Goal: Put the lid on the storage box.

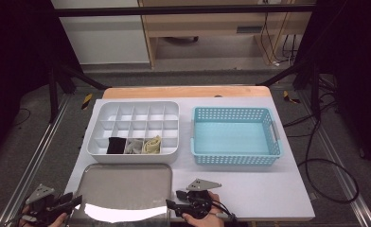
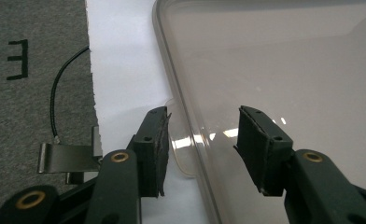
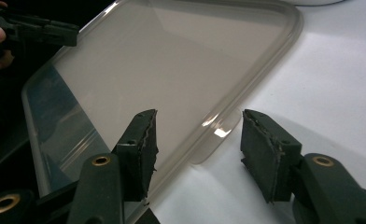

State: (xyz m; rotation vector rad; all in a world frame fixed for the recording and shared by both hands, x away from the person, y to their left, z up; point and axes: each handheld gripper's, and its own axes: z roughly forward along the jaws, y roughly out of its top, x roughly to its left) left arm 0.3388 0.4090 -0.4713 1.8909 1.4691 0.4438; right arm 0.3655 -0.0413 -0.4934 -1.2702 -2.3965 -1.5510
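The clear lid's (image 1: pixel 127 189) near edge is lost in glare.

A lab recording bay: black frame struts (image 1: pixel 75 75), floor cables (image 1: pixel 325 165), grey carpet (image 1: pixel 27 142).

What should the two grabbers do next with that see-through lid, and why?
Probably close both on the lid. The left gripper and right gripper each have open jaws straddling a small tab on opposite edges of it, not yet pinching. It lies flat just in front of the white divided box, likely its cover.
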